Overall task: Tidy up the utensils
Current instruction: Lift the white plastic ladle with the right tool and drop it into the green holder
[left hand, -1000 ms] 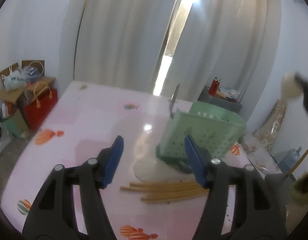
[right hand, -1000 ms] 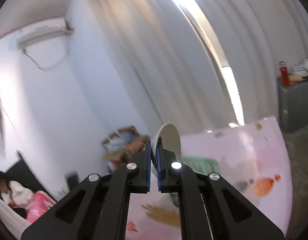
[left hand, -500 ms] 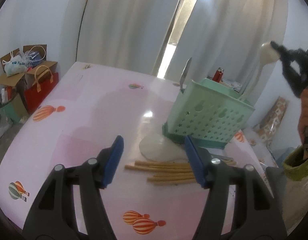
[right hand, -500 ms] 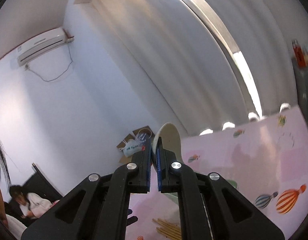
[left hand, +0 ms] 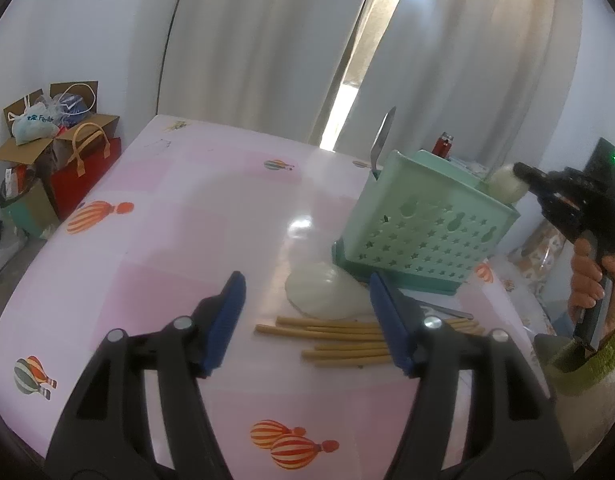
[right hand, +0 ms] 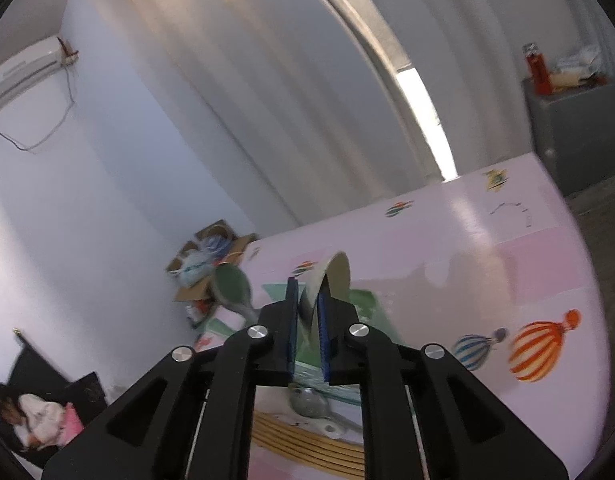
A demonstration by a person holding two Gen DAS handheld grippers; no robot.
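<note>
Spoon brought down to the basket, grip just loosened

Left view: the left gripper (left hand: 305,320) is held spread over the chopsticks (left hand: 331,338) at lower centre; the cream spoon (left hand: 507,184) has been lowered onto the green basket (left hand: 423,232) rim at right. Right view: the right gripper (right hand: 307,336) has just been opening, the spoon (right hand: 331,280) seen tilted between slightly parted jaws; release is judged under way.

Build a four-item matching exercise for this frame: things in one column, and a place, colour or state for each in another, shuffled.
Things:
1. knife
2. chopsticks
3. basket
4. left gripper

Descriptions:
a. green
b. open, holding nothing
c. standing upright in the basket
d. lying flat on the table

Pairs: 1-c, 2-d, 3-a, 4-b
</note>
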